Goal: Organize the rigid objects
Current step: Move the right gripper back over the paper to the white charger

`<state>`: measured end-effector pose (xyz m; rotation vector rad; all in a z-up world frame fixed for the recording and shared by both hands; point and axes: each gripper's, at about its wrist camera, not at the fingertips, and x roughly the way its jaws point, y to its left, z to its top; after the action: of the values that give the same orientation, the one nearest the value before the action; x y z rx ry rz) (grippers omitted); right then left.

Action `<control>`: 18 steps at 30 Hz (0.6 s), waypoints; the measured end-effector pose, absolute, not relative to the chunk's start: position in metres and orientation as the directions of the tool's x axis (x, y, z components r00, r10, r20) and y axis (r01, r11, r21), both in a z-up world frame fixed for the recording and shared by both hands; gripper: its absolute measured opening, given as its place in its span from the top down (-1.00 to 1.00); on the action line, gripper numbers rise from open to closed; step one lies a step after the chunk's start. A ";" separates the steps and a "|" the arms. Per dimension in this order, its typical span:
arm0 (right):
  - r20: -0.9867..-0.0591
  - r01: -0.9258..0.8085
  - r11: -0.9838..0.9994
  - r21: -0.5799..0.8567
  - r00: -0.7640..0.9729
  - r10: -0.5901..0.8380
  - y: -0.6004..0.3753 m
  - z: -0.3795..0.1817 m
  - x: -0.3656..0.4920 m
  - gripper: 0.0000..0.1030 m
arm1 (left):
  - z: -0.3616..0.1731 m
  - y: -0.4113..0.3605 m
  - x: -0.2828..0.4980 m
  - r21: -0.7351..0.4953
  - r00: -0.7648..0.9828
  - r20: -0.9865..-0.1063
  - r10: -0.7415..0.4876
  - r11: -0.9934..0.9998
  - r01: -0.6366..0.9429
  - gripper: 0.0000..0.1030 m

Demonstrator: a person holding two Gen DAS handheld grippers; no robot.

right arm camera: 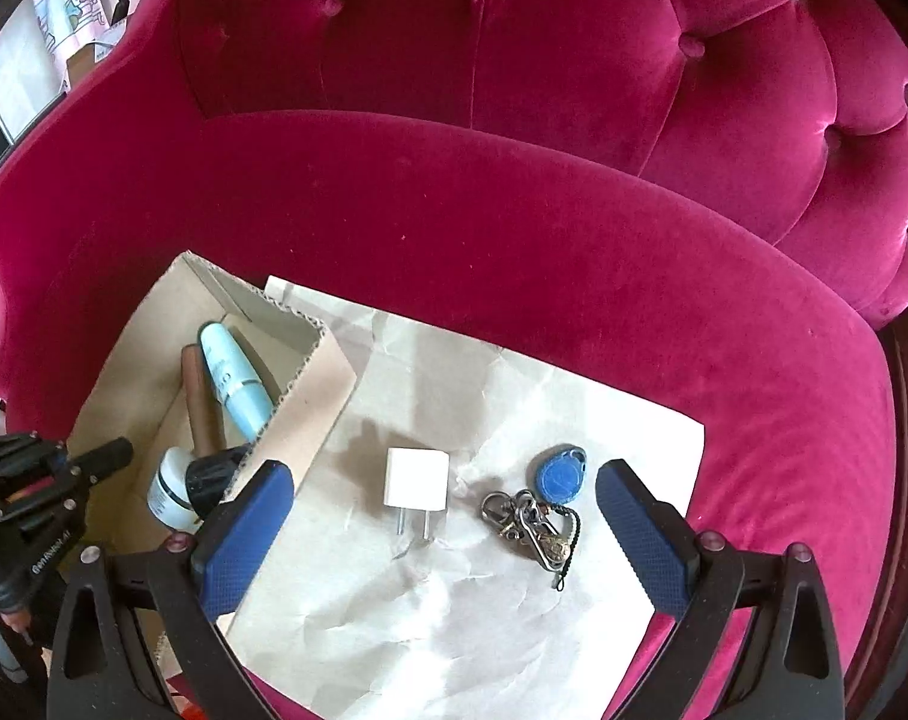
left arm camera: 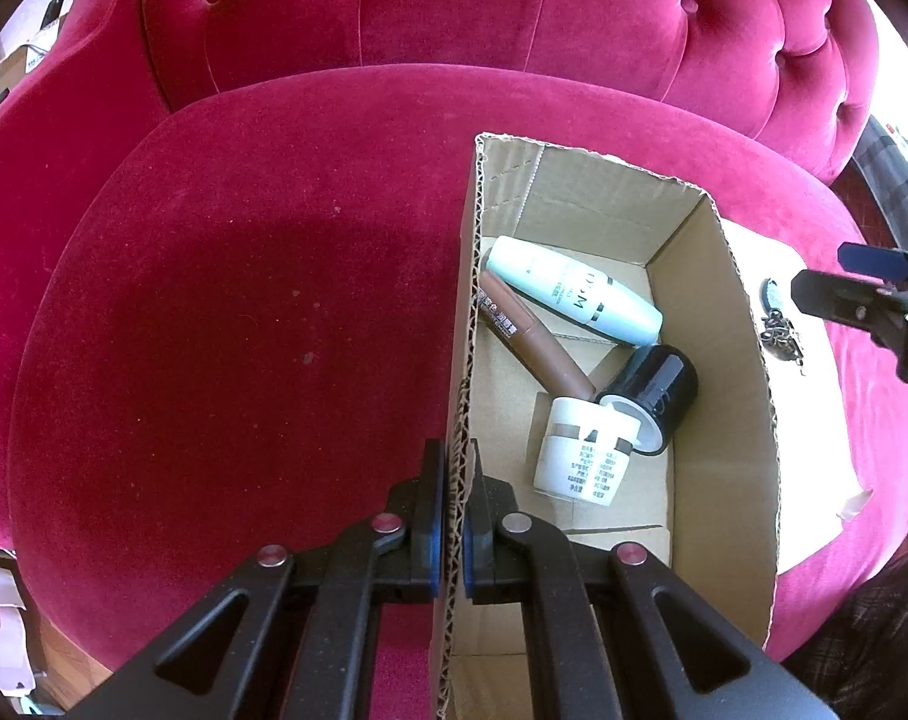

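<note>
My left gripper clamps the cardboard box wall on the magenta velvet armchair; my right gripper jaws stand wide above the white paper.

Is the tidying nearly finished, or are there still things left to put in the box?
Mostly done: the mint bottle, brown tube, black jar and white jar lie inside the cardboard box. The left gripper pinches the box wall. The open right gripper hovers over the white charger and keys, both on the paper.
</note>
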<state>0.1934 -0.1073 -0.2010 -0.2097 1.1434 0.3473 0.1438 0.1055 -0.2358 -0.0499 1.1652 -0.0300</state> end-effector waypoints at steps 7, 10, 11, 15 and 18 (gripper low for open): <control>-0.914 -0.365 0.931 0.017 0.373 0.162 -0.114 -0.211 0.192 -0.99 | -0.237 0.108 0.145 -0.054 0.393 -0.918 -0.049 0.999 -0.002 0.93; -0.918 -0.369 0.929 0.007 0.365 0.152 -0.113 -0.218 0.193 -0.99 | -0.237 0.108 0.145 -0.054 0.393 -0.918 -0.049 0.999 -0.003 0.93; -0.920 -0.374 0.928 0.007 0.361 0.152 -0.112 -0.221 0.193 -0.99 | -0.237 0.108 0.145 -0.054 0.393 -0.918 -0.049 0.999 -0.003 0.93; -0.923 -0.389 0.921 0.001 0.355 0.151 -0.107 -0.226 0.194 -0.99 | -0.237 0.109 0.146 -0.054 0.392 -0.919 -0.049 0.999 -0.002 0.93; -0.924 -0.406 0.913 -0.019 0.357 0.139 -0.101 -0.229 0.193 -0.99 | -0.238 0.110 0.146 -0.056 0.392 -0.919 -0.050 0.998 -0.003 0.93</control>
<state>0.1933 -0.1008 -0.2286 -0.2632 1.1558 0.3574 0.1459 0.1101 -0.2385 -0.0518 1.1677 -0.0299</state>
